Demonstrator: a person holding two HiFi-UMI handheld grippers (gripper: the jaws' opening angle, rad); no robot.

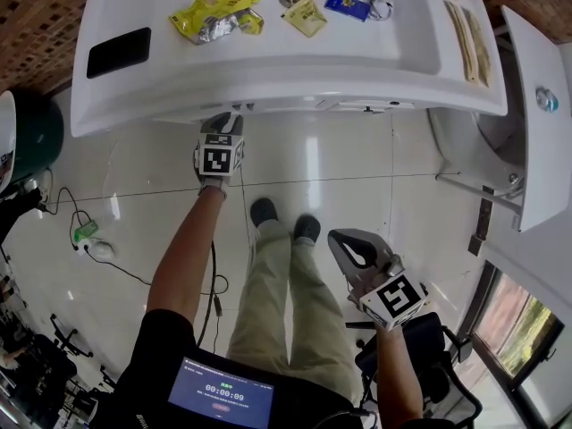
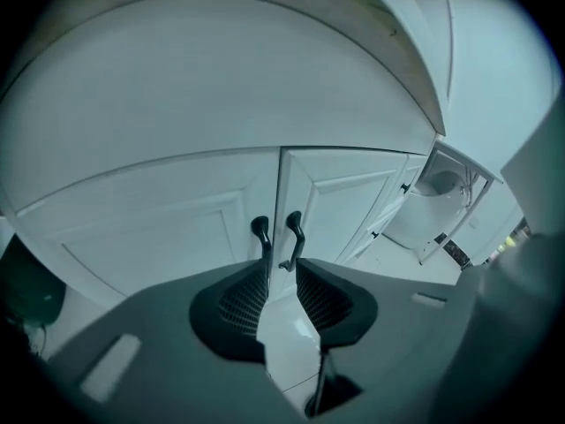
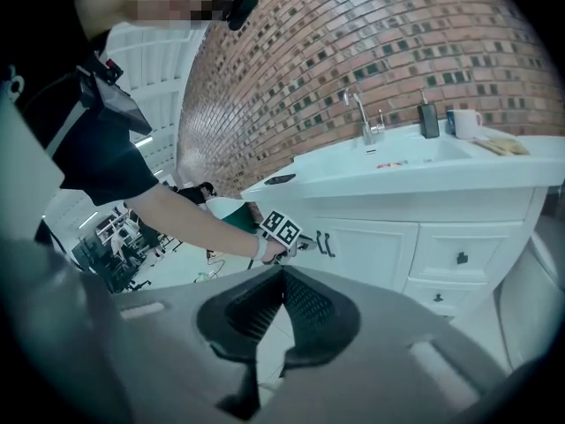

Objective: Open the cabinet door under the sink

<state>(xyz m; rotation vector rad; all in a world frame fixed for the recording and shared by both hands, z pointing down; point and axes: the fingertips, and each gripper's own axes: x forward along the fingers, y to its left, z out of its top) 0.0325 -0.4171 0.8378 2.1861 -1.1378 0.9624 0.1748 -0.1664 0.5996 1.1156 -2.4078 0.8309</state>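
A white tiled floor (image 1: 357,168) lies below the sink (image 1: 375,50), which holds crumpled packets (image 1: 214,12). My left gripper (image 2: 282,265), jaws apart and empty, faces the closed cabinet door (image 2: 353,201) with its handle (image 2: 292,235) just ahead. My right gripper (image 3: 282,272) is closed on nothing.

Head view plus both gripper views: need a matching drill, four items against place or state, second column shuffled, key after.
Column A
1. left gripper
2. right gripper
3. white panelled cabinet doors under the sink
4. yellow crinkled packet

Column B
a. lying on the white countertop
b. closed, with two curved black handles side by side at the seam
c. jaws apart, pointed at the door handles, not gripping them
d. jaws together, nothing between them

Pairs: 1-c, 2-d, 3-b, 4-a
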